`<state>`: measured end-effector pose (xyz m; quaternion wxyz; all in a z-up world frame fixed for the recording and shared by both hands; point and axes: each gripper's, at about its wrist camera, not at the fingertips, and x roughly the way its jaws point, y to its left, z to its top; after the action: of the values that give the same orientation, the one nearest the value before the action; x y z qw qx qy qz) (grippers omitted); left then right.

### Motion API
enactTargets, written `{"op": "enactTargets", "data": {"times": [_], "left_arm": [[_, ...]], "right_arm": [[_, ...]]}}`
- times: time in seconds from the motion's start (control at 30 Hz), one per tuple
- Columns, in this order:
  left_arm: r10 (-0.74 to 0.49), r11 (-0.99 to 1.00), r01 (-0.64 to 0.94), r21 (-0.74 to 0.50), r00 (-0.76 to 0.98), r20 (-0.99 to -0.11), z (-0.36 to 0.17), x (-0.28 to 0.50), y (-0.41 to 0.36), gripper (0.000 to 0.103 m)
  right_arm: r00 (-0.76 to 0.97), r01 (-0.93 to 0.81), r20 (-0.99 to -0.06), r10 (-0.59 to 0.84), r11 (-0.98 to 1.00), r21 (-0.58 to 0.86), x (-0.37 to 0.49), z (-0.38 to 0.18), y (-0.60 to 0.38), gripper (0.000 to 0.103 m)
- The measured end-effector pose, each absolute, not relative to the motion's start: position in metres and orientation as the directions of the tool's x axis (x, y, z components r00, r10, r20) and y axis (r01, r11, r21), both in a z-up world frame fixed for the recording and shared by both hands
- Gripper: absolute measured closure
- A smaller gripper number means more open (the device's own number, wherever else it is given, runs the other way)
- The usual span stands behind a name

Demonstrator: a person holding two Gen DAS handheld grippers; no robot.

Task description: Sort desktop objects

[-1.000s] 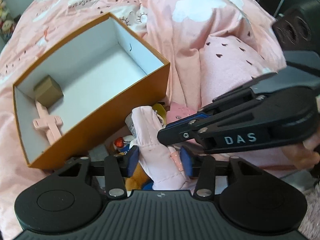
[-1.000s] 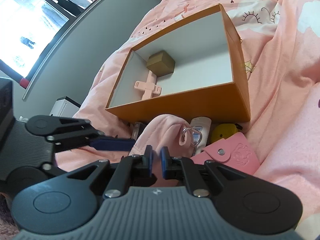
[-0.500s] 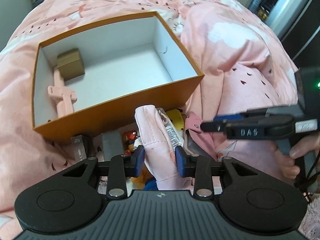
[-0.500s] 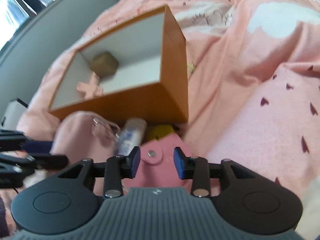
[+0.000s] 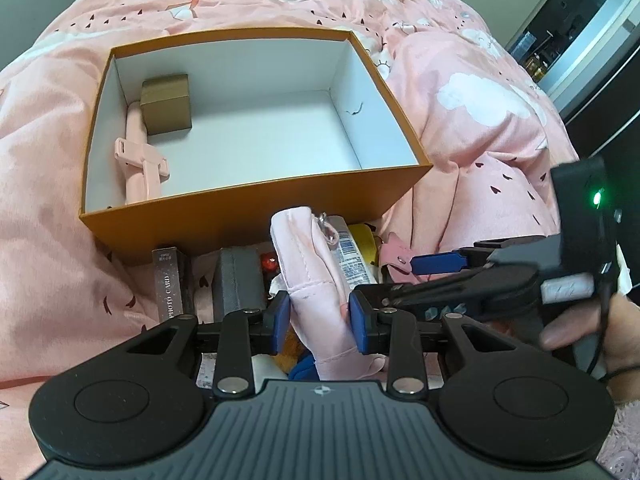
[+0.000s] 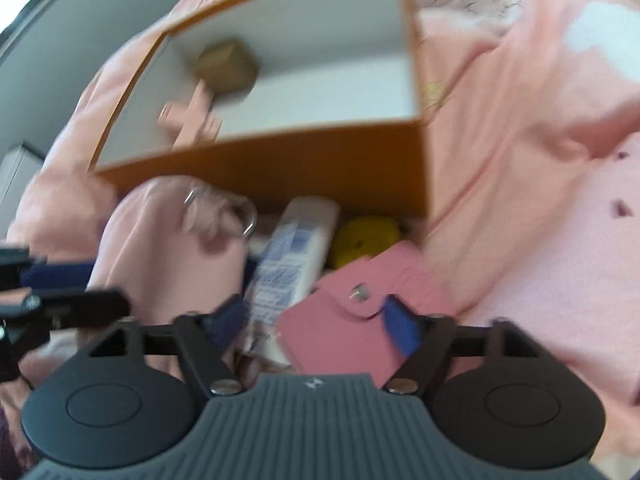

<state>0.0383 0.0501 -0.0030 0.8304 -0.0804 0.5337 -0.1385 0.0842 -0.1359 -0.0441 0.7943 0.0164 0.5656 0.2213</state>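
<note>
Jaws: left gripper (image 5: 319, 322) pinches pouch (image 5: 320, 280); box (image 5: 256, 216) holds cube (image 5: 166, 103).

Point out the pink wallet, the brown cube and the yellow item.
pink wallet (image 6: 352, 332), right wrist view, on its front flap.
brown cube (image 5: 166, 110), left wrist view, front face.
yellow item (image 6: 366, 238), right wrist view, its top.

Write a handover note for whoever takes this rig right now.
Left gripper: jaws clamped on the pale pink pouch, in front of the orange box.
Right gripper: jaws opening wide, nothing gripped, over the pink wallet.
Done: brown cube and pink holder are in the box.
Left outside the box: pouch, wallet, white tube, yellow thing, photo card box.
</note>
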Motion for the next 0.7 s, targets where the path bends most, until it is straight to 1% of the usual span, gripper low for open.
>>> {"op": "enactTargets", "data": {"times": [0.07,0.1,0.13,0.17,0.2,0.23,0.3,0.33,0.37,0.43,0.5,0.6,0.7], "left_arm": [[-0.329,0.944,0.145,-0.295,0.394,-0.858,-0.004,0.038,0.052,0.067],[-0.330,0.944,0.150,-0.294,0.397,-0.857,-0.004,0.037,0.052,0.067],[-0.333,0.943,0.154,-0.295,0.399,-0.855,-0.003,0.036,0.051,0.067],[-0.335,0.942,0.159,-0.296,0.400,-0.853,-0.003,0.036,0.051,0.067],[-0.337,0.941,0.163,-0.296,0.401,-0.852,-0.003,0.036,0.051,0.067],[-0.339,0.940,0.167,-0.296,0.402,-0.850,-0.003,0.035,0.051,0.067],[-0.345,0.938,0.172,-0.300,0.404,-0.847,-0.003,0.036,0.050,0.067],[-0.348,0.937,0.174,-0.302,0.405,-0.845,-0.003,0.036,0.049,0.067],[-0.351,0.936,0.177,-0.304,0.407,-0.843,-0.003,0.036,0.048,0.067],[-0.360,0.933,0.182,-0.311,0.409,-0.839,-0.002,0.037,0.046,0.067],[-0.372,0.928,0.191,-0.320,0.411,-0.833,-0.001,0.037,0.044,0.067],[-0.392,0.919,0.202,-0.337,0.408,-0.824,-0.001,0.038,0.041,0.068],[-0.391,0.920,0.212,-0.331,0.408,-0.825,-0.001,0.039,0.035,0.069]], "right_arm": [[0.278,-0.354,-0.906,0.320,0.911,0.214,0.081,-0.047,-0.127,0.024],[0.282,-0.361,-0.909,0.305,0.912,0.194,0.080,-0.048,-0.126,0.029],[0.287,-0.366,-0.912,0.295,0.913,0.180,0.079,-0.047,-0.126,0.038],[0.291,-0.364,-0.913,0.285,0.916,0.169,0.079,-0.045,-0.129,0.040],[0.284,-0.357,-0.913,0.293,0.916,0.183,0.080,-0.044,-0.134,0.041],[0.270,-0.348,-0.913,0.307,0.915,0.204,0.080,-0.043,-0.139,0.045],[0.250,-0.327,-0.911,0.328,0.914,0.239,0.080,-0.040,-0.151,0.050],[0.242,-0.314,-0.909,0.340,0.914,0.258,0.079,-0.038,-0.157,0.054],[0.239,-0.304,-0.907,0.347,0.914,0.270,0.079,-0.035,-0.161,0.056],[0.238,-0.287,-0.902,0.361,0.913,0.290,0.077,-0.028,-0.169,0.066],[0.250,-0.280,-0.898,0.363,0.915,0.291,0.074,-0.019,-0.177,0.072],[0.247,-0.255,-0.902,0.355,0.921,0.293,0.074,-0.011,-0.190,0.074],[0.206,-0.200,-0.908,0.365,0.924,0.326,0.080,-0.013,-0.206,0.075]]}}
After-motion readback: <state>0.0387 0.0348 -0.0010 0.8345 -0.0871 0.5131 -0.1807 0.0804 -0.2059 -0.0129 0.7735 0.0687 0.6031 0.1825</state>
